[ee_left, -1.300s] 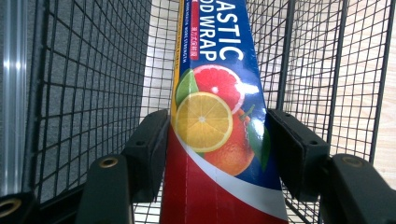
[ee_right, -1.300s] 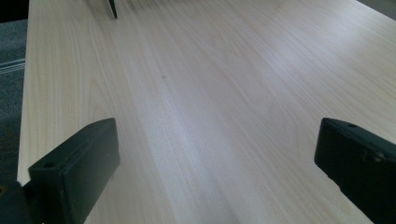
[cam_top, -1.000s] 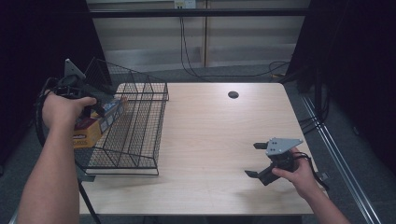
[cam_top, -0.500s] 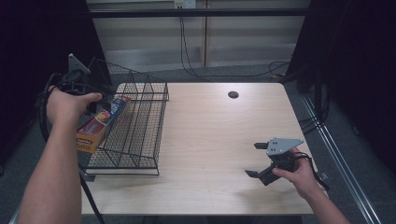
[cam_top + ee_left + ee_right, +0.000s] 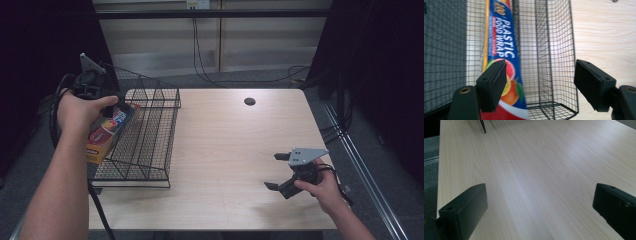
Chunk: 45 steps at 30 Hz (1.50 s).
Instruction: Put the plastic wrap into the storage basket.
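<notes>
Left gripper (image 5: pixel 540 85) jaws have just been opening, releasing the long blue-and-yellow cardboard plastic-wrap box (image 5: pixel 504 62) into the black wire basket (image 5: pixel 145 135) at the surface's left edge. Keep lifting straight out, clear of the wires. Right gripper (image 5: pixel 274 171) is idling open near the front right corner.

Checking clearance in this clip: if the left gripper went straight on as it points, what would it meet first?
Probably the wire basket: the left gripper points into it with fingers open, and the plastic wrap box lies just beside the left finger. Depth is unclear.

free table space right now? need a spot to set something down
Bare wood spans the table between the wire basket on its left side and the right gripper near the front right; the round hole marks the far edge. Crowded at the left: the plastic wrap box leans along the basket's left wall, under the open left gripper.
</notes>
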Each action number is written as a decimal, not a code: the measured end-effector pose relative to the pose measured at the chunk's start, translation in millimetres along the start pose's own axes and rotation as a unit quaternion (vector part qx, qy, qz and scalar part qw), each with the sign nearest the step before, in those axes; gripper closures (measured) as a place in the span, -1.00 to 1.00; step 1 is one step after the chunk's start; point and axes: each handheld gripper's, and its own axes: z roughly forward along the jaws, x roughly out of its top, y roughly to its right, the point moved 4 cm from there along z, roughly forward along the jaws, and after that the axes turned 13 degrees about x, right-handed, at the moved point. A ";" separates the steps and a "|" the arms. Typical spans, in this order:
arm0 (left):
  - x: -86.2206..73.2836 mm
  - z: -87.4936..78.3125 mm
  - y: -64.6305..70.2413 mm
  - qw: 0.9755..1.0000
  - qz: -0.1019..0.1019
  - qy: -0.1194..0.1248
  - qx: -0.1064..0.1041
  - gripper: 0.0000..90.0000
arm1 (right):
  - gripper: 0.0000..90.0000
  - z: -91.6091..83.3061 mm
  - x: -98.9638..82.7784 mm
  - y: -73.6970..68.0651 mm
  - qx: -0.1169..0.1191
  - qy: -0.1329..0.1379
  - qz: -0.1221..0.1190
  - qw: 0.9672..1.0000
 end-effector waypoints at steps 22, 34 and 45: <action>-3.1 3.3 78.0 0.992 0.100 0.039 -0.066 -0.66 | -1.00 1.5 -3.5 0.1 -0.009 0.002 0.006 1.000; -13.3 17.7 120.6 0.983 0.144 0.046 -0.108 -0.71 | -1.00 0.3 -7.4 3.2 -0.014 0.004 0.013 1.000; -25.0 31.9 147.9 0.973 0.180 0.046 -0.136 -0.73 | -1.00 2.4 -11.8 5.7 -0.017 -0.004 0.011 1.000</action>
